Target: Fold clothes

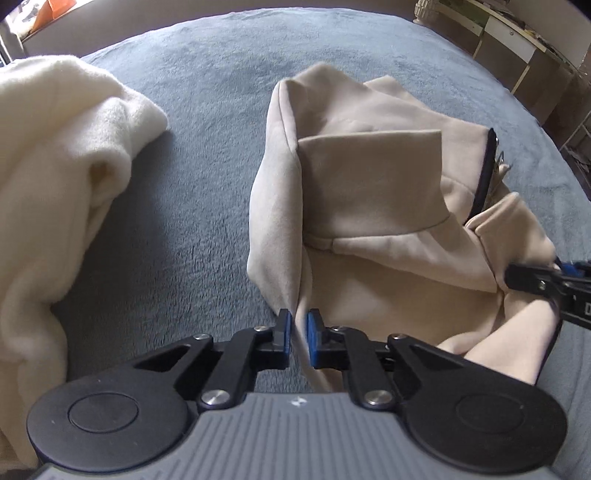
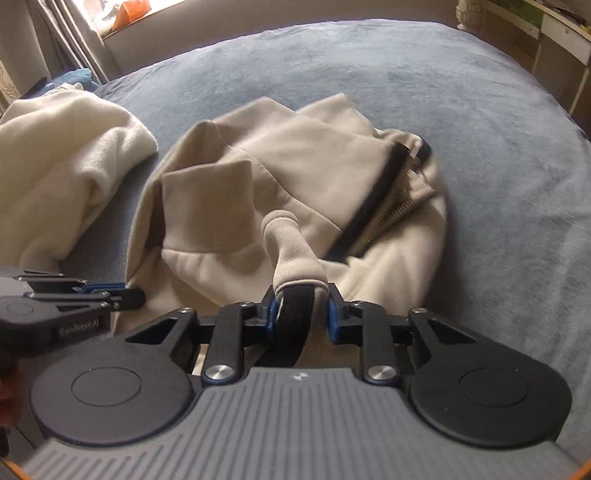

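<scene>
A beige zip jacket (image 1: 369, 177) (image 2: 295, 166) lies crumpled on the bed, its black-edged zipper (image 1: 484, 173) (image 2: 373, 199) part open. My left gripper (image 1: 299, 328) is shut on a thin fold at the jacket's near left edge. In the right wrist view it shows at the left (image 2: 110, 293). My right gripper (image 2: 301, 306) is shut on a ribbed cuff with a black band, which sticks up between its fingers. From the left wrist view it enters at the right edge (image 1: 546, 277), pinching the jacket's near right part.
A cream fleece garment (image 1: 55, 166) (image 2: 66, 147) is heaped to the left of the jacket. A grey-blue blanket (image 1: 203, 184) (image 2: 498, 184) covers the bed. Wooden shelves (image 1: 517, 40) stand at the far right, a window sill (image 2: 122, 14) at the far left.
</scene>
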A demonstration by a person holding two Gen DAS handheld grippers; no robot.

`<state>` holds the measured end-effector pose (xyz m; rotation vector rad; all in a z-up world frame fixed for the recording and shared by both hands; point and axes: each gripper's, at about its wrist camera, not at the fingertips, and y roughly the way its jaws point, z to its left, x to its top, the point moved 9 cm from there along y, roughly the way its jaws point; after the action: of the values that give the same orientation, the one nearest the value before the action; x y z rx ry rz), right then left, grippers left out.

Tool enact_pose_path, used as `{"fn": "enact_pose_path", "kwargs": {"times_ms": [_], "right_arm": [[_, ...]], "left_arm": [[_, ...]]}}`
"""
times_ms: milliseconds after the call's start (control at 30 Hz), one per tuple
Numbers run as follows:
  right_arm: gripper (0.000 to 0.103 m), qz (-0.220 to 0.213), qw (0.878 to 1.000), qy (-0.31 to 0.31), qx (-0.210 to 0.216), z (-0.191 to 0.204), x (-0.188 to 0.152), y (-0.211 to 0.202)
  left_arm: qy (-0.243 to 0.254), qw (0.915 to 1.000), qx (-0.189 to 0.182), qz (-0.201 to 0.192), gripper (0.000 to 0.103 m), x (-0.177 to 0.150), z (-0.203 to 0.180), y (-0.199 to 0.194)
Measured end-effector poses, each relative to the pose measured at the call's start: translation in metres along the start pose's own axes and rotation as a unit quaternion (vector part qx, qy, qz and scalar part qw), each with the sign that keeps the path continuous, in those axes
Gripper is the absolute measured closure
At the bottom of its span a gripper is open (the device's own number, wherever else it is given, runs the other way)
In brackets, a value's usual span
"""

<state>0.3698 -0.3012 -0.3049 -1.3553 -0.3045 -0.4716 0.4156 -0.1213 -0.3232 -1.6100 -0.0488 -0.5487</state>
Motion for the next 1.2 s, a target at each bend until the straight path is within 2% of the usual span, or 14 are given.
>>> {"fn": "enact_pose_path", "kwargs": {"times_ms": [200, 300, 367, 467, 567, 633, 800, 867, 900, 933, 967, 1000, 1033, 1200], "right_arm": [[0.096, 0.088, 0.992, 0.083, -0.016, -0.047, -0.097, 0.006], [0.095, 0.068, 0.994, 0.091, -0.004, -0.046, -0.099, -0.006], [0.092, 0.047, 0.996, 0.078, 0.002, -0.043, -0.089, -0.02], [0.079, 0.016, 0.999, 0.05, 0.003, -0.037, -0.076, -0.04], [0.068, -0.019, 1.0, -0.01, -0.006, -0.029, -0.065, -0.05], [0.051, -0.03, 0.999, -0.04, -0.013, -0.023, -0.058, -0.045], [0.041, -0.061, 0.995, -0.079, -0.023, -0.009, -0.043, -0.028], [0.043, -0.063, 0.994, -0.085, -0.029, -0.006, -0.04, -0.018], [0.049, -0.055, 0.995, -0.074, -0.031, -0.01, -0.041, -0.012], [0.068, -0.048, 0.997, -0.058, -0.032, -0.016, -0.043, -0.008], [0.078, -0.047, 0.998, -0.035, -0.031, -0.023, -0.043, -0.009], [0.088, -0.047, 0.998, -0.009, -0.029, -0.03, -0.044, -0.01], [0.091, -0.05, 0.998, 0.014, -0.026, -0.039, -0.045, -0.015], [0.097, -0.066, 0.989, 0.13, -0.008, -0.086, -0.049, -0.044]], "left_arm": [[0.013, 0.9995, -0.003, 0.029, 0.093, -0.025, 0.004, -0.009], [0.028, 0.9992, 0.0, 0.027, 0.066, -0.031, 0.006, -0.02], [0.055, 0.998, 0.012, -0.028, 0.035, -0.012, 0.005, -0.044], [0.09, 0.9911, 0.002, -0.098, 0.014, 0.024, -0.01, -0.071], [0.128, 0.9835, -0.009, -0.128, 0.006, 0.058, -0.041, -0.066], [0.137, 0.9846, -0.01, -0.108, 0.006, 0.075, -0.062, -0.042], [0.135, 0.9903, -0.014, -0.03, 0.015, 0.09, -0.098, 0.017], [0.108, 0.994, -0.01, -0.008, 0.038, 0.084, -0.098, 0.03], [0.095, 0.9954, -0.011, -0.01, 0.045, 0.081, -0.097, 0.032], [0.089, 0.9959, -0.006, -0.016, 0.065, 0.08, -0.094, 0.03], [0.087, 0.9959, 0.005, -0.023, 0.098, 0.079, -0.091, 0.026], [0.082, 0.9962, 0.005, -0.029, 0.097, 0.078, -0.087, 0.021], [0.07, 0.997, 0.002, -0.033, 0.098, 0.077, -0.081, 0.011], [0.003, 0.9988, 0.007, -0.049, 0.099, 0.061, -0.041, -0.046]]}}
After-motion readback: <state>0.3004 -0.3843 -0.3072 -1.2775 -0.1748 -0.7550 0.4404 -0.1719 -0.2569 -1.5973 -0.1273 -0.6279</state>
